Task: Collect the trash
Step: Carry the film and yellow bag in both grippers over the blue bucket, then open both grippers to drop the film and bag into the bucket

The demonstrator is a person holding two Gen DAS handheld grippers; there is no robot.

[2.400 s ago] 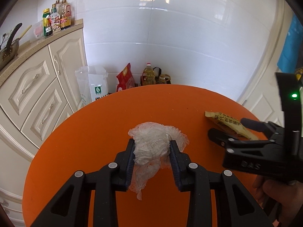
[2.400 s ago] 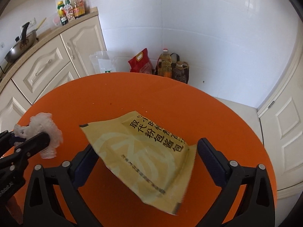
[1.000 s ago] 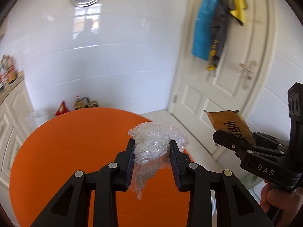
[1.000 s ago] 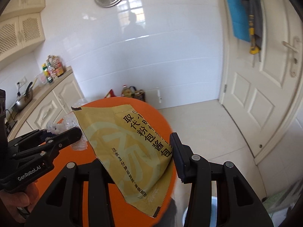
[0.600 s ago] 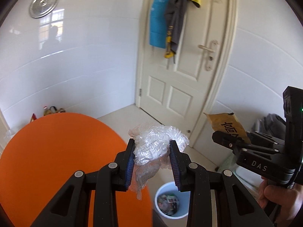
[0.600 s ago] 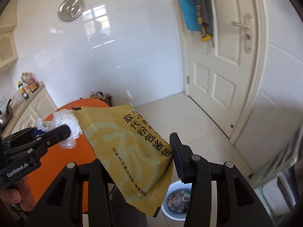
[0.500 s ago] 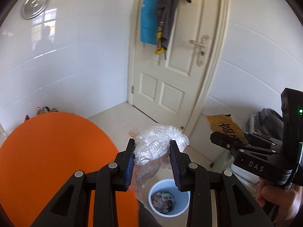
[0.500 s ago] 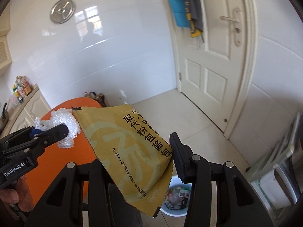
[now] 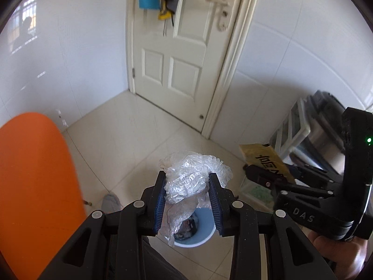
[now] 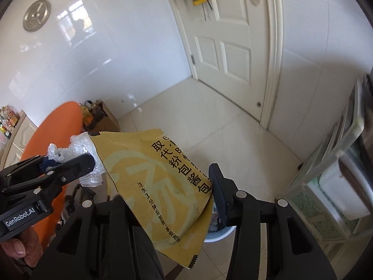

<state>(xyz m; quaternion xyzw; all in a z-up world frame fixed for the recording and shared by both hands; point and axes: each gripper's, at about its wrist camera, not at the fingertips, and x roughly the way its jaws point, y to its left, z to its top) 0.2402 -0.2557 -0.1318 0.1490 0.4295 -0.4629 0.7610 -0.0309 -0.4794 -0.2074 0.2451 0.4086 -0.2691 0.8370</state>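
My left gripper (image 9: 187,192) is shut on a crumpled wad of clear plastic film (image 9: 188,177), held in the air over a light blue trash bin (image 9: 202,235) on the floor; rubbish lies inside the bin. My right gripper (image 10: 163,200) is shut on a flat yellow sauce packet (image 10: 153,175) with black print, and the bin's rim (image 10: 219,234) shows just below its right finger. In the left wrist view the right gripper (image 9: 258,172) hangs to the right with the packet (image 9: 265,157). The left gripper (image 10: 70,161) and film (image 10: 79,147) show at left in the right wrist view.
The round orange table (image 9: 30,175) lies to the left of the bin. A white panelled door (image 9: 181,46) stands ahead with clothes hanging on it. A glass tank and shelf unit (image 10: 326,182) stand at the right. A person's dark trouser leg (image 9: 153,261) is below the grippers.
Both grippers swung away from the orange table and tilted down toward the floor. The blue bin has come into view beneath them. Both grips are unchanged.
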